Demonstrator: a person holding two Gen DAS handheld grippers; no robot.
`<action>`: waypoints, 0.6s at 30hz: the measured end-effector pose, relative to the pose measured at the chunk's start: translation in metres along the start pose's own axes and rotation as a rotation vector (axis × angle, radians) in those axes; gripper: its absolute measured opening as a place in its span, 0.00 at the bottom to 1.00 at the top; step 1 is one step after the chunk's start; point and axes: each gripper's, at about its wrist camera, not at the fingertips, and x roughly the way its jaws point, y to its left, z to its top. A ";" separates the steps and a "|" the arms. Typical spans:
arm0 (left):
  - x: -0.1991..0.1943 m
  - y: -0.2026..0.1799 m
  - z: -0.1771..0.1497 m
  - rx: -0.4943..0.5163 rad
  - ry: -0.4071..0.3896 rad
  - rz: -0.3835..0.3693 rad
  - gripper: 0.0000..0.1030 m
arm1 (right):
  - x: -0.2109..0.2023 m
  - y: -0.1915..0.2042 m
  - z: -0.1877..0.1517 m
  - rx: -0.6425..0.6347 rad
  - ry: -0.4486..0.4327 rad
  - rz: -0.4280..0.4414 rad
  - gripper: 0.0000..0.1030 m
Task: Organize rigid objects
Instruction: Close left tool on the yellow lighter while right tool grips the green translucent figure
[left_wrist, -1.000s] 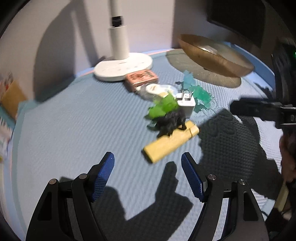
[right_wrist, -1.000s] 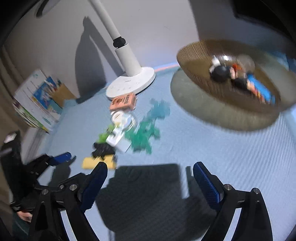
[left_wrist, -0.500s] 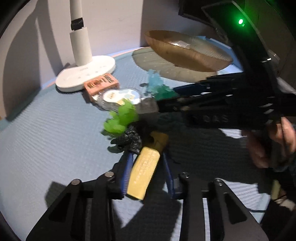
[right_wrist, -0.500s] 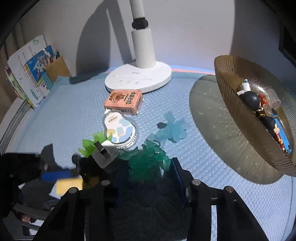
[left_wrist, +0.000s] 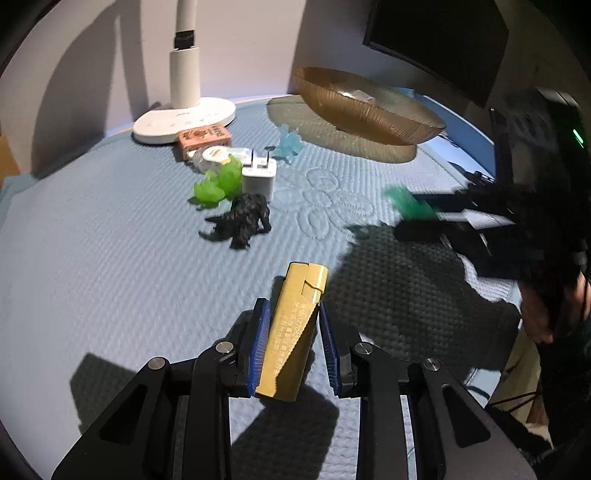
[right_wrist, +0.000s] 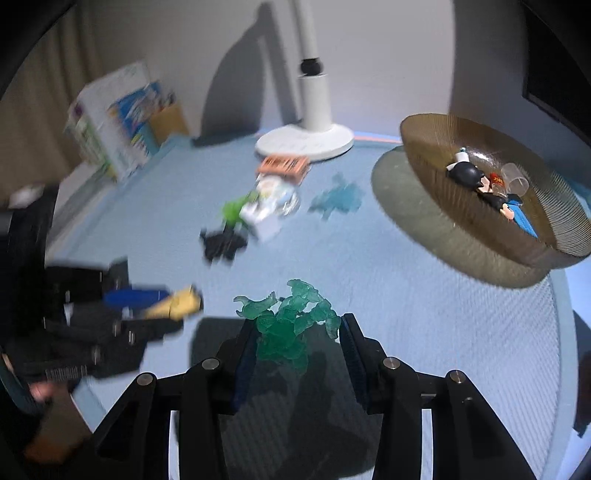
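My left gripper (left_wrist: 293, 325) is shut on a yellow bar-shaped box (left_wrist: 295, 328) and holds it above the blue mat. My right gripper (right_wrist: 295, 332) is shut on a translucent dark green toy figure (right_wrist: 290, 321), also lifted; the toy shows blurred in the left wrist view (left_wrist: 406, 205). On the mat lie a black toy figure (left_wrist: 243, 219), a light green figure (left_wrist: 218, 184), a white charger plug (left_wrist: 259, 177), a light blue figure (left_wrist: 290, 142), a round clear packet (left_wrist: 218, 155) and an orange box (left_wrist: 205, 137). The amber bowl (right_wrist: 436, 147) holds several small items.
A white lamp base (left_wrist: 184, 120) stands at the back of the mat. Books and a cardboard holder (right_wrist: 118, 118) stand at the far left. A dark monitor (left_wrist: 436, 40) hangs behind the bowl. The person's hand (left_wrist: 543, 314) holds the right gripper.
Both grippers closed on their objects and lifted them off the pile: the left with the yellow box, the right with the dark green figure, pulling back and apart.
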 end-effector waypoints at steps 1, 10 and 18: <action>0.002 -0.001 -0.001 -0.009 0.002 0.011 0.24 | 0.001 0.001 -0.004 -0.006 0.009 -0.007 0.41; -0.003 -0.003 -0.011 -0.076 -0.002 0.052 0.39 | -0.005 -0.009 -0.040 0.071 0.028 0.024 0.63; 0.001 -0.012 -0.012 -0.025 -0.002 0.123 0.40 | -0.010 -0.008 -0.046 0.204 -0.003 0.083 0.71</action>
